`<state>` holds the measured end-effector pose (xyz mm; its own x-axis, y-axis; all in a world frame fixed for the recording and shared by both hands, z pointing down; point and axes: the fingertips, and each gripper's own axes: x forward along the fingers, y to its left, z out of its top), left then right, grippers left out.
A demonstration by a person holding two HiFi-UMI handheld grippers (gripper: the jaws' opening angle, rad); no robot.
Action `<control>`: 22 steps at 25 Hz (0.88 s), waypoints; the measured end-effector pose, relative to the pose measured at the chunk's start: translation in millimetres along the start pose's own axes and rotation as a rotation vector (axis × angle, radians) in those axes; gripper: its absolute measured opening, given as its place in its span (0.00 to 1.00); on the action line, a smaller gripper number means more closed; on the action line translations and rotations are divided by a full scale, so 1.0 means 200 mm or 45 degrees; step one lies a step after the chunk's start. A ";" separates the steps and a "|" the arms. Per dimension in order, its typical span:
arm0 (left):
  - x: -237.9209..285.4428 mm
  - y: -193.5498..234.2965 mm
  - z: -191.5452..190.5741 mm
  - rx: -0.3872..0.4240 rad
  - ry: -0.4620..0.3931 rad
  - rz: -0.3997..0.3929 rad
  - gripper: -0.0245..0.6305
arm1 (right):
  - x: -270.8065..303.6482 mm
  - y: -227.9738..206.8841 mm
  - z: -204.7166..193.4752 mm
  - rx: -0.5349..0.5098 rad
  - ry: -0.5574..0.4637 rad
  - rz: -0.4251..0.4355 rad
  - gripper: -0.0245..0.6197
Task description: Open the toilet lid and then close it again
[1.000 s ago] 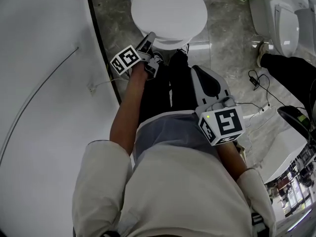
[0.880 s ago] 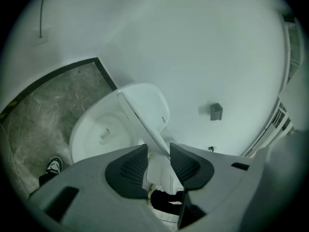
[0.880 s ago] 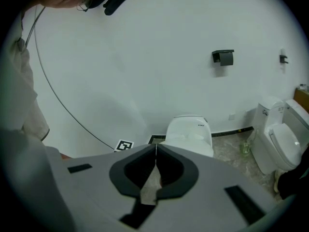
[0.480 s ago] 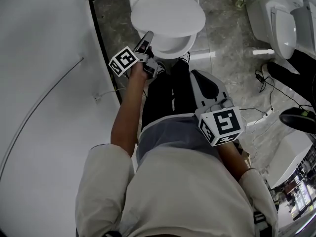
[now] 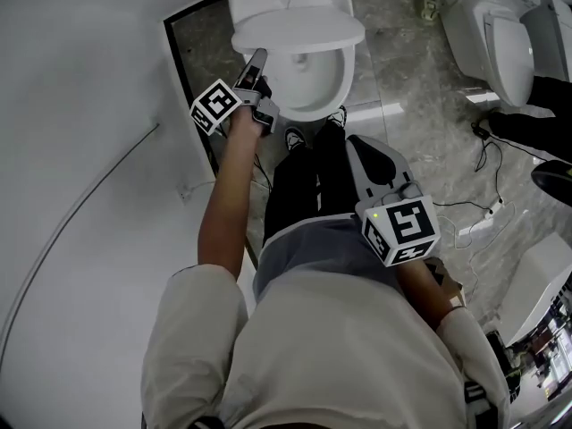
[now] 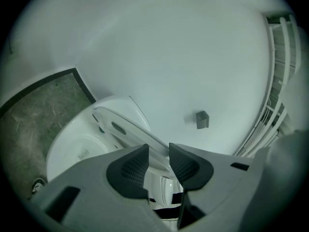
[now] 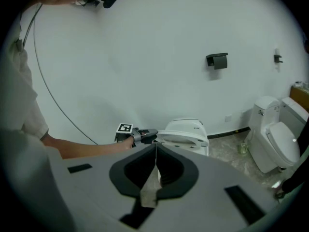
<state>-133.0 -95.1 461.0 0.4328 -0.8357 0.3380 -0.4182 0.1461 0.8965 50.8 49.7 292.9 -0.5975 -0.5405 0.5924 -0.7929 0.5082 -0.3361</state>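
The white oval plastic toilet lid (image 5: pixel 299 32) is partly raised. Its front edge stands clear of the white ceramic toilet bowl (image 5: pixel 323 92), and its rear edge sits at the back of the toilet. The left gripper (image 6: pixel 158 150) meets the lid at the front-left part of the rim. In the left gripper view, the rim runs into the gap between the two dark ribbed pads (image 6: pixel 128 170). The jaws are closing on it, and the pads pinch the rim from both sides.

The right gripper (image 7: pixel 155 153) is held low in front of the person's waist, well apart from the toilet. Its fingers are pressed together.

The toilet stands at the edge of the grey marble-pattern floor (image 5: pixel 407 70), against the white wall (image 5: pixel 80 105). A second white toilet (image 5: pixel 500 34) stands on the same floor towards its right edge in the head view.
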 end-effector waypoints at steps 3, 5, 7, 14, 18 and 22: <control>0.05 -0.03 0.06 0.010 -0.002 -0.010 0.23 | -0.01 -0.02 -0.02 0.025 0.006 -0.009 0.05; 0.07 -0.05 0.10 0.014 -0.009 -0.015 0.23 | -0.01 -0.02 -0.03 0.031 0.014 -0.005 0.05; 0.11 -0.08 0.14 0.023 -0.018 -0.020 0.23 | -0.02 -0.04 -0.03 0.034 0.014 -0.005 0.05; 0.26 -0.17 0.30 0.038 -0.055 -0.037 0.22 | -0.01 -0.15 0.04 0.061 -0.002 -0.035 0.05; 0.29 -0.19 0.34 0.039 -0.083 -0.047 0.22 | -0.03 -0.18 0.02 0.063 -0.008 -0.049 0.05; 0.37 -0.21 0.43 0.045 -0.109 -0.042 0.22 | 0.00 -0.20 0.07 0.076 -0.018 -0.053 0.05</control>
<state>-152.5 -208.3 423.9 0.3778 -0.8821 0.2813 -0.4332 0.1002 0.8957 80.8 19.6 296.5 -0.5653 -0.5701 0.5962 -0.8225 0.4444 -0.3549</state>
